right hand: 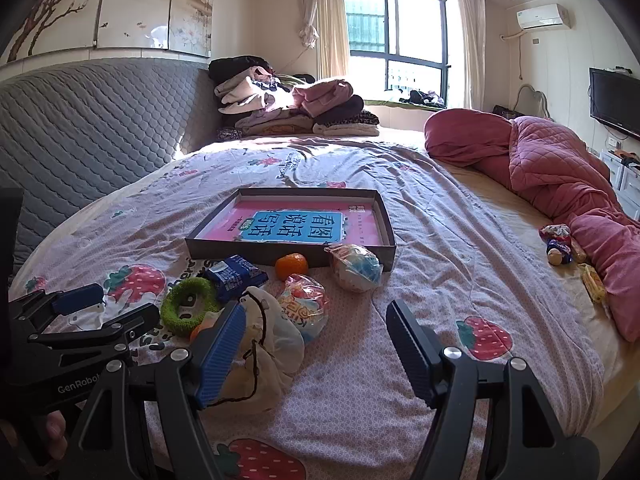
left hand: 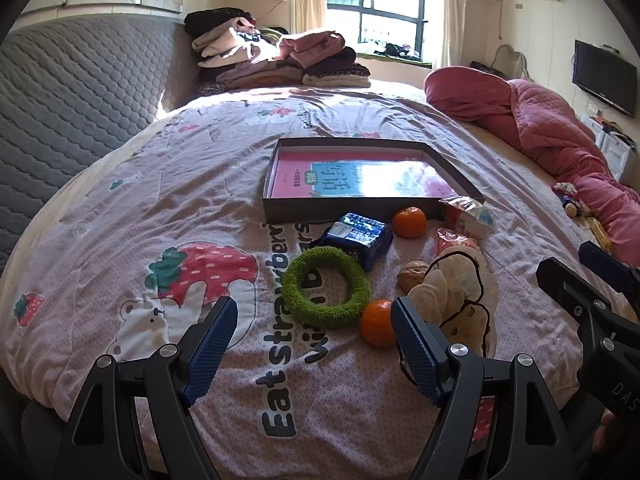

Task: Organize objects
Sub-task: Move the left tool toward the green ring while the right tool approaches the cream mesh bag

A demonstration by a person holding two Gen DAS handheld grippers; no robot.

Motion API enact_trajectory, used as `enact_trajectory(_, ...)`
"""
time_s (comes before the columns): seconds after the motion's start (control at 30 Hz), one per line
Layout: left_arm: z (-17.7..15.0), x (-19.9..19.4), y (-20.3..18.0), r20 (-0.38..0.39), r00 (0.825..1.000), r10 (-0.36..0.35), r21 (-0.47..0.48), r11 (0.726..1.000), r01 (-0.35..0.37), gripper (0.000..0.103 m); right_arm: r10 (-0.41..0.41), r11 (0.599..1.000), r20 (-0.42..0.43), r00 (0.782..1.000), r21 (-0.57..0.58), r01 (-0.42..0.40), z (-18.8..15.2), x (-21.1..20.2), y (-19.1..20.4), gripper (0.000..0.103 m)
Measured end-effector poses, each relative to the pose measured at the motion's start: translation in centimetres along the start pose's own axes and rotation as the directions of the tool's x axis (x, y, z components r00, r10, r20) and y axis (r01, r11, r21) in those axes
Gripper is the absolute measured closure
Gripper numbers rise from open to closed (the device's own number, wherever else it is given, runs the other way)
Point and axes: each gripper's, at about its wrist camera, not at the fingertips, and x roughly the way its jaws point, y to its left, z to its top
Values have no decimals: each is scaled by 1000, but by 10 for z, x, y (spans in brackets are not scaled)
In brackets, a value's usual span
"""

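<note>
We see a shallow dark cardboard box (left hand: 360,200) holding a pink-and-blue book near the bed's middle. Just before its near wall lie a blue snack packet (left hand: 358,236), two oranges (left hand: 409,222) and a fuzzy green ring (left hand: 326,292). Our left gripper (left hand: 314,344) and right gripper (right hand: 316,344) hover spread wide, holding nothing.

The bedspread (left hand: 160,184) is pale pink with red strawberries and black lettering. The ring (left hand: 326,286) is green, both tangerines (left hand: 409,222) orange, the snack packet (left hand: 358,236) blue, the quilt (right hand: 560,160) deep pink.
</note>
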Motion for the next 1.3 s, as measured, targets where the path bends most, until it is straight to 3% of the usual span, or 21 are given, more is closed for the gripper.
enact_trajectory(1.3, 4, -10, -3, 34, 999, 1, 7, 1000, -1, 23, -12, 1000, 43, 999, -17, 13, 5, -10, 4, 31)
